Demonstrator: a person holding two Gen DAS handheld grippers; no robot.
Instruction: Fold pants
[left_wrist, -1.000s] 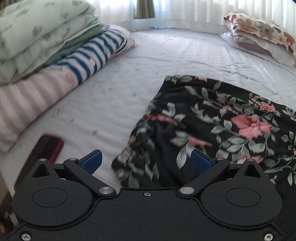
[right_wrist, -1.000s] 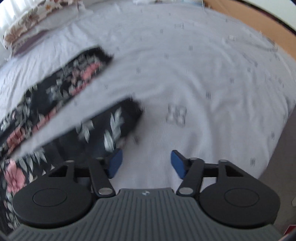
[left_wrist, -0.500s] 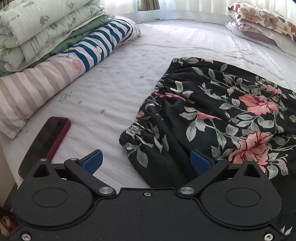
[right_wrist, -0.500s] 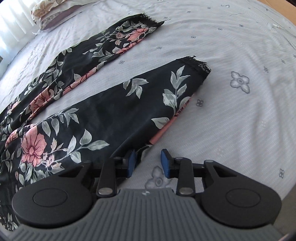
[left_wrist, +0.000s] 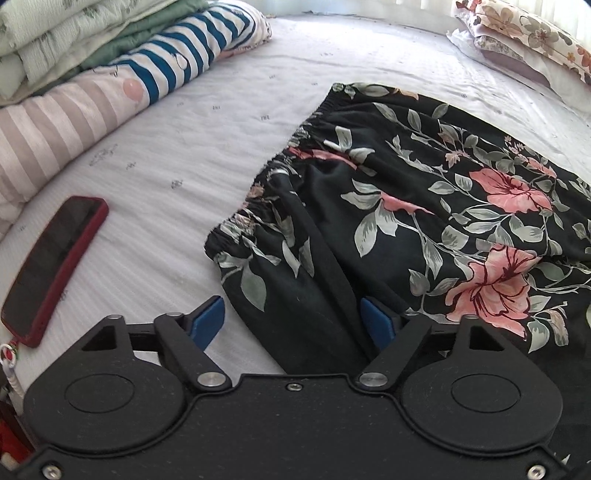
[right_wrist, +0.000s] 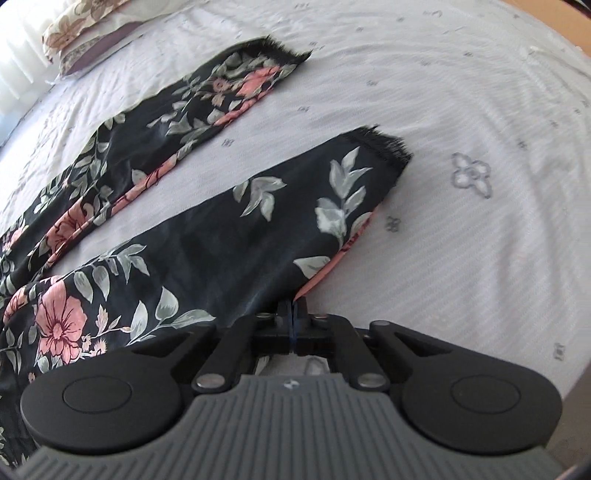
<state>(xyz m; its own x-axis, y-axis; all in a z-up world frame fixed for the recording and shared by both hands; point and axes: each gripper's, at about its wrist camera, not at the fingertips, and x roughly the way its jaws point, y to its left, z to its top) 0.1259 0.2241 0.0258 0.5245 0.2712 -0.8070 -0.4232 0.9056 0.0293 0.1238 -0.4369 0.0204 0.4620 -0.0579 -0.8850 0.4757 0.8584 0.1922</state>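
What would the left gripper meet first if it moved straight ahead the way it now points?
The left gripper is open, and the black floral fabric pants already lie between its blue fingers. Going straight on, it would most likely meet the gathered waistband first, though depth is unclear.

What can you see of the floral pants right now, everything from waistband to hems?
The floral pants are thin black fabric with pink flowers and grey-green leaves, lying flat on the white bedspread. The gathered elastic waistband is slightly crumpled, and the open left tongs straddle the side edge just below it. Both legs spread apart, ending in frayed black hems. The right tongs are shut on the near leg's outer edge.
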